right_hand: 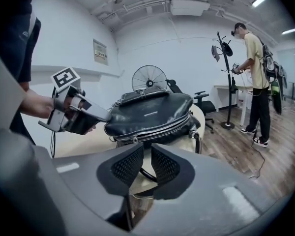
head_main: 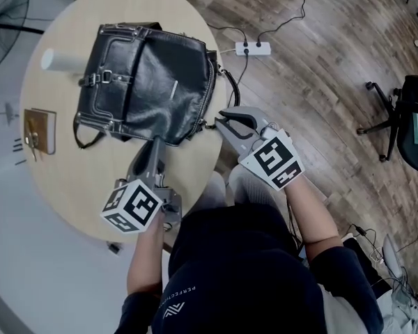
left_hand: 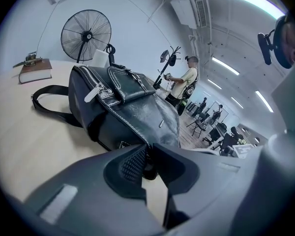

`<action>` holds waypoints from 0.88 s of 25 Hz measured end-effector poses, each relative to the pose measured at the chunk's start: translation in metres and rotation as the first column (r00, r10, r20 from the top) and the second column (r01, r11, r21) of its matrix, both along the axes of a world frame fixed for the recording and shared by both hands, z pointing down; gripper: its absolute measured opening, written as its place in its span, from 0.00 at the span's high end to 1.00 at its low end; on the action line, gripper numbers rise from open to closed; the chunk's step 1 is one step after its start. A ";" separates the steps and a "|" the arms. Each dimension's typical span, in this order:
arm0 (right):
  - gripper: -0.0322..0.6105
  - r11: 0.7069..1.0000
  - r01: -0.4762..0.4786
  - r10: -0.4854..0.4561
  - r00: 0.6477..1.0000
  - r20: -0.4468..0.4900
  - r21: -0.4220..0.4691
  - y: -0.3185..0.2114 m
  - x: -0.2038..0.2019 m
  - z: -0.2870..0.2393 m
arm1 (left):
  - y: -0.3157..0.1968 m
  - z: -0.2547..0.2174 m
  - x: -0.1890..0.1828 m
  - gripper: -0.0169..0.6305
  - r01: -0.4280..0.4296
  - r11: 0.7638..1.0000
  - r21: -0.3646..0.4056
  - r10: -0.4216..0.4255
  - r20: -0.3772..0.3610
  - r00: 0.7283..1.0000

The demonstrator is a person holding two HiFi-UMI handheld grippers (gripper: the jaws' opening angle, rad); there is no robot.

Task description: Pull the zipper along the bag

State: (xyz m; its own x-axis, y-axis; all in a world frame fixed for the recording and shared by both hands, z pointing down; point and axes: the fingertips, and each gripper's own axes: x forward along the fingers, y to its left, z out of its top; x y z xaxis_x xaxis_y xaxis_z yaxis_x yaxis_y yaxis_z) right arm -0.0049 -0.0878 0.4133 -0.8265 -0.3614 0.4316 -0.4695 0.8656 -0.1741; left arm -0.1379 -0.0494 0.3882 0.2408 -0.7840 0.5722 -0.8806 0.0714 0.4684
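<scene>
**A:** Bag (head_main: pixel 150 82) lying where?

**B:** On the right half of a round table (head_main: pixel 63 179) of pale, smooth wood, reaching its right rim. Black leather, glossy and creased, soft and slumped. White stitching along a buckled front flap. A flat dark strap (left_hand: pixel 51 88) looped on the tabletop at one end.

**A:** And the zipper (right_hand: pixel 162 124)?

**B:** Along the side turned towards the right-hand tongs. A silvery double line, curving from end to end, with a small metal pull (right_hand: pixel 132 139) at the end nearer the other tongs.

**A:** Left gripper (head_main: pixel 156 143)?

**B:** Matte grey plastic with cross-hatched pads, pinched tight on the bag's near lower corner. Dark leather squeezed between the jaws.

**A:** Right gripper (head_main: pixel 221 120)?

**B:** Same grey shell, same gridded pads, at the bag's right end, just beside the zipper. Jaws parted by a narrow slit, with nothing seen clamped. Only table edge and a curve of strap visible through the gap.

**A:** Anything else on the wood?

**B:** A brown book (head_main: pixel 40 131) near the left edge, rectangular, with a small metal piece on top. Also a white cylinder (head_main: pixel 61 60) behind the bag, touching or just beside it; cannot tell which.

**A:** Beyond the table?

**B:** Plank floor with a white power strip (head_main: pixel 253 48), and a round wire-caged fan (left_hand: pixel 86 35).
</scene>
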 end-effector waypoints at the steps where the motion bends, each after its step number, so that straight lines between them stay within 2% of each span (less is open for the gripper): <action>1: 0.86 1.000 0.022 -0.022 1.000 0.014 -0.008 0.004 -0.005 0.000 | 0.000 0.000 0.000 0.88 0.001 1.000 0.000 -0.001 0.001 1.000; 5: 0.80 0.996 0.089 -0.088 0.995 0.040 -0.013 0.012 -0.018 0.001 | 0.000 -0.001 0.000 0.87 0.001 1.000 0.004 -0.001 0.015 1.000; 13: 0.78 0.987 0.155 -0.155 0.988 0.006 0.033 0.009 -0.037 0.004 | 0.001 -0.003 0.001 0.87 0.001 1.000 0.006 -0.002 0.031 1.000; 19: 0.86 0.986 0.168 -0.169 0.986 0.011 0.019 0.013 -0.043 0.007 | 0.000 -0.002 0.002 0.87 0.000 1.000 0.006 0.000 0.029 1.000; 22: 0.86 0.983 0.181 -0.181 0.983 0.026 -0.010 0.013 -0.043 0.008 | 0.000 -0.002 0.002 0.87 -0.001 1.000 0.007 0.001 0.027 1.000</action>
State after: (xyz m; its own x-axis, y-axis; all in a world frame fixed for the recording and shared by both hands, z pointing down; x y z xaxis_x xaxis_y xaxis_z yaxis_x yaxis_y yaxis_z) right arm -0.0481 -0.0746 0.4216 -0.8883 -0.1997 0.4136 -0.3004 0.9338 -0.1943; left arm -0.1360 -0.0490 0.3867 0.2260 -0.7879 0.5728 -0.8930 0.0674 0.4451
